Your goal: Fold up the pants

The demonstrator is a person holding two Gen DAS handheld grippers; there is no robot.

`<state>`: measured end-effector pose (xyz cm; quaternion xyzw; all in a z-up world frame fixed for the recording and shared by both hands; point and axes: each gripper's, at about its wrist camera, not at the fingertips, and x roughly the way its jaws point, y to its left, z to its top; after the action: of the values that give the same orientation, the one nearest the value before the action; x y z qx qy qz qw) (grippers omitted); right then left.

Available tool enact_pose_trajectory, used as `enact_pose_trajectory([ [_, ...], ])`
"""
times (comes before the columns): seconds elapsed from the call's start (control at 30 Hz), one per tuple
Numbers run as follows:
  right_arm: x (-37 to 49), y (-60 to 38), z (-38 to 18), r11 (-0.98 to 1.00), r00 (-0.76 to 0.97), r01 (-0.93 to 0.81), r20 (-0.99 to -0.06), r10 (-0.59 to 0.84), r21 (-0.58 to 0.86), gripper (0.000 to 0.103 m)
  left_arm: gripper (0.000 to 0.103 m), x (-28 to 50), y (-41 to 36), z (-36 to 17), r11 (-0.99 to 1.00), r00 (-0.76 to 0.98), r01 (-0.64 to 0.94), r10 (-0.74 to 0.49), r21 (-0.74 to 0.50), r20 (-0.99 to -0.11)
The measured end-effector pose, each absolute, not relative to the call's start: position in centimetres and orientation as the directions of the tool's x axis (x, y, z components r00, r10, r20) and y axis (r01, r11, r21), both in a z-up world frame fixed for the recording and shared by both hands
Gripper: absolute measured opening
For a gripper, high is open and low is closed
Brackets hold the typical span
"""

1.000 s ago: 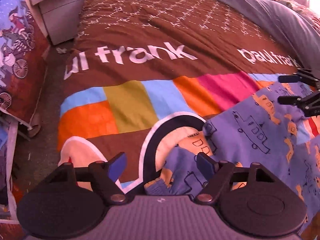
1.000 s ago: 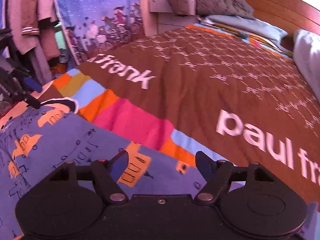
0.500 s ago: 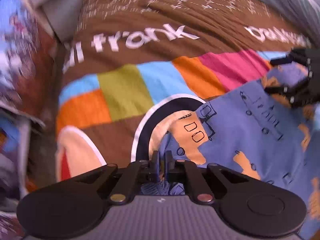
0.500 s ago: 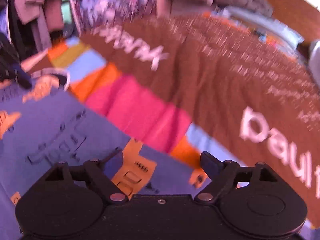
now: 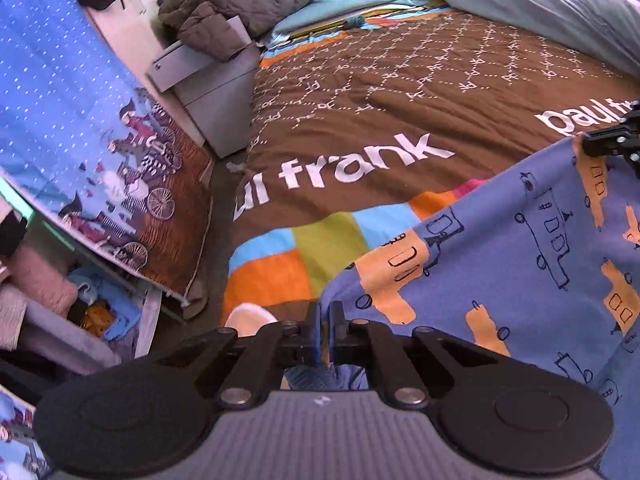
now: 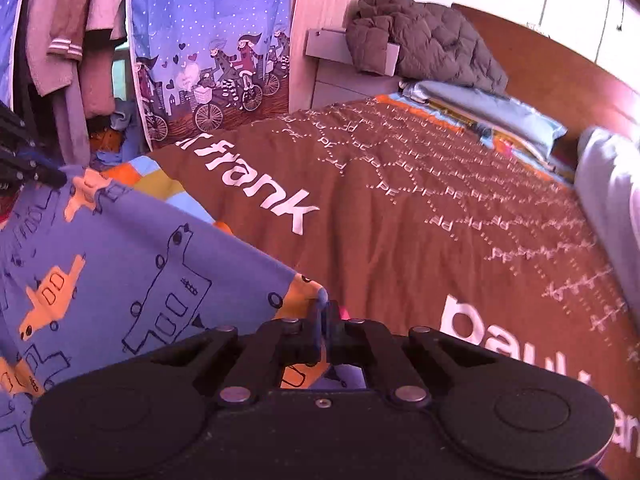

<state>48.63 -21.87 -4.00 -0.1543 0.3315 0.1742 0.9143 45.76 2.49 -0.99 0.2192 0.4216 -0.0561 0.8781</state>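
Note:
The pants point(image 5: 520, 264) are blue-purple with orange cars and black line drawings. They hang lifted above the bedspread, stretched between both grippers. My left gripper point(image 5: 325, 326) is shut on one top corner of the pants. My right gripper point(image 6: 324, 322) is shut on the other corner; the pants point(image 6: 120, 272) spread to its left. The right gripper shows at the right edge of the left wrist view point(image 5: 612, 142). The left gripper shows at the left edge of the right wrist view point(image 6: 28, 164).
A brown bedspread point(image 5: 400, 92) with white lettering and coloured blocks covers the bed. A grey nightstand point(image 5: 216, 92) bears a dark quilted jacket point(image 5: 236, 4). A blue bicycle-print curtain point(image 6: 208, 40), hanging clothes point(image 6: 76, 40) and floor clutter point(image 5: 92, 308) lie to the left. Pillows point(image 6: 500, 116) lie at the headboard.
Both grippers were open over the pants lying flat. The left shut first, then the right, and both lifted the pants' edge off the bedspread.

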Motion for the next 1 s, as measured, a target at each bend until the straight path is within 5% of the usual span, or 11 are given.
enact_pose_trajectory([
  [0.3, 39.9, -21.8, 1.2, 0.873, 0.818, -0.407, -0.533, 0.217, -0.269, 0.000, 0.004, 37.2, 2.1, 3.1, 0.839, 0.768, 0.308, 0.058, 0.448, -0.637],
  [0.5, 30.4, -22.0, 3.0, 0.844, 0.827, -0.441, -0.504, 0.250, -0.306, 0.000, 0.004, 29.4, 1.4, 1.4, 0.753, 0.819, 0.359, 0.029, 0.552, -0.573],
  [1.0, 16.6, -18.5, -7.6, 0.824, 0.761, -0.467, -0.621, 0.189, -0.321, 0.000, 0.004, 21.6, 1.5, -7.3, 0.694, 0.767, 0.413, 0.084, 0.589, -0.636],
])
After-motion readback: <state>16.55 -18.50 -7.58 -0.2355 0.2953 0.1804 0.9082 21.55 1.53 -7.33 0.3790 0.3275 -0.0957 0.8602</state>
